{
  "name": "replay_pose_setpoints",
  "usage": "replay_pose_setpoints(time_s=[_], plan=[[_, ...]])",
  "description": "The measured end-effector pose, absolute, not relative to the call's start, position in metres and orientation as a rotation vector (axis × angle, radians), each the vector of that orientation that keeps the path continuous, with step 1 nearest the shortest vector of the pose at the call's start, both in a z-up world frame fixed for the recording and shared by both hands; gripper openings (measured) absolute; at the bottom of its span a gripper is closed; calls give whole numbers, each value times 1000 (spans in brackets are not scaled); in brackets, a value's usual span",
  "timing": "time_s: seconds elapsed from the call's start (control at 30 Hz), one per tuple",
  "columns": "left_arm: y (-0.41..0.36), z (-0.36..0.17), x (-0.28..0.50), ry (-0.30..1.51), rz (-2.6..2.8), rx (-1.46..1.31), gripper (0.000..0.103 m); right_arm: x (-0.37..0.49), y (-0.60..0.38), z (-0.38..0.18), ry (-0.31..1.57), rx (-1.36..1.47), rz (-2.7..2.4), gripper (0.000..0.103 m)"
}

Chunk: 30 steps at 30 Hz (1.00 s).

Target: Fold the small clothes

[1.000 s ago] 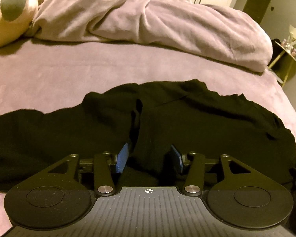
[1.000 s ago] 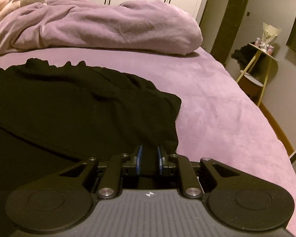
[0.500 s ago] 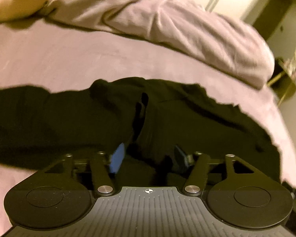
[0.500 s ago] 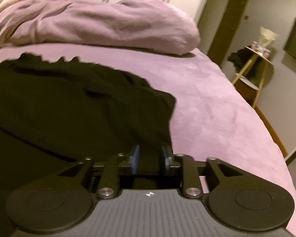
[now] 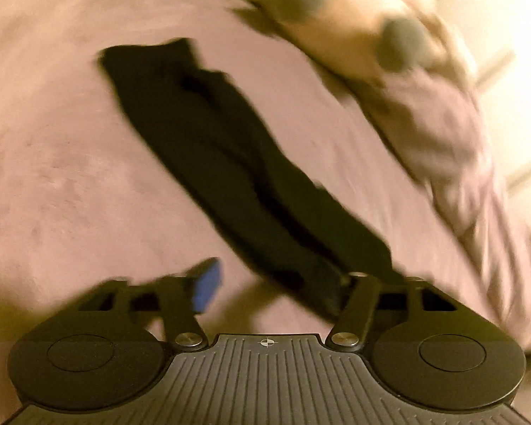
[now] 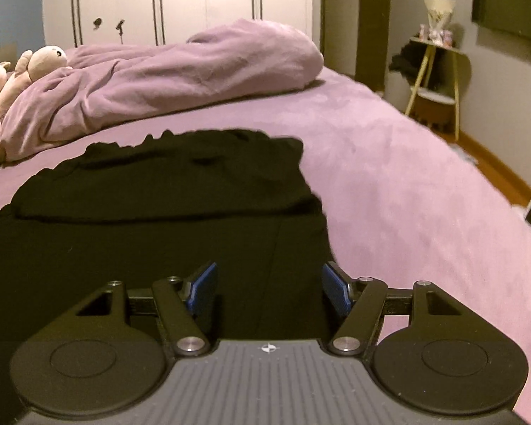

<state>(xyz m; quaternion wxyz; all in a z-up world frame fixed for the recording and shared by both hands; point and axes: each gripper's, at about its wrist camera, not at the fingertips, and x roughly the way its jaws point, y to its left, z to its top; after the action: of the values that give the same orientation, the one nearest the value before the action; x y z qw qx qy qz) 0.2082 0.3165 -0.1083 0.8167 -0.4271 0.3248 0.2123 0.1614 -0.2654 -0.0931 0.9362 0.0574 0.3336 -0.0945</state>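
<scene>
A black garment (image 6: 166, 209) lies on the purple bed (image 6: 389, 177), its far part folded over into a thicker layer. My right gripper (image 6: 269, 287) is open just above its near right edge, and nothing is between the jaws. In the blurred left wrist view a long black sleeve or leg of the garment (image 5: 230, 166) stretches diagonally across the bed. My left gripper (image 5: 276, 283) is open; the cloth's near end lies against the right finger, which it hides, and the left blue pad (image 5: 207, 285) stands apart from it.
A bunched purple duvet (image 6: 180, 78) lies across the far side of the bed, with plush toys (image 6: 35, 67) at its left. A small yellow-legged side table (image 6: 439, 81) stands beyond the bed's right edge. White wardrobe doors (image 6: 194, 3) line the back wall.
My right gripper has opened and let go of the garment's edge after carrying it forward. My left gripper has opened wide and swung left, now facing along the black sleeve.
</scene>
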Motion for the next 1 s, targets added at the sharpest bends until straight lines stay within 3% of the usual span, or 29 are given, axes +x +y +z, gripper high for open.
replay_pose_setpoints(time_s=[0.17, 0.33, 0.57, 0.77, 0.8, 0.87, 0.9, 0.93, 1.0], plan=[[365, -121, 208, 543, 548, -1087, 47, 166, -258, -91, 709, 99, -196, 66], [390, -131, 218, 508, 613, -1172, 8, 169, -253, -86, 701, 85, -189, 66], [364, -86, 235, 526, 506, -893, 5, 167, -255, -88, 711, 98, -183, 66], [219, -5, 279, 509, 34, -510, 6, 166, -257, -87, 698, 140, -174, 66], [189, 1, 284, 524, -36, -455, 8, 165, -257, -87, 695, 150, -171, 66], [129, 2, 289, 564, -177, -366, 42, 162, -259, -85, 690, 163, -161, 66], [102, -3, 289, 591, -241, -324, 70, 160, -259, -84, 685, 167, -157, 66], [80, -10, 290, 625, -278, -286, 83, 159, -259, -83, 682, 169, -153, 66], [51, -28, 281, 689, -313, -230, 77, 158, -262, -82, 683, 175, -147, 66]])
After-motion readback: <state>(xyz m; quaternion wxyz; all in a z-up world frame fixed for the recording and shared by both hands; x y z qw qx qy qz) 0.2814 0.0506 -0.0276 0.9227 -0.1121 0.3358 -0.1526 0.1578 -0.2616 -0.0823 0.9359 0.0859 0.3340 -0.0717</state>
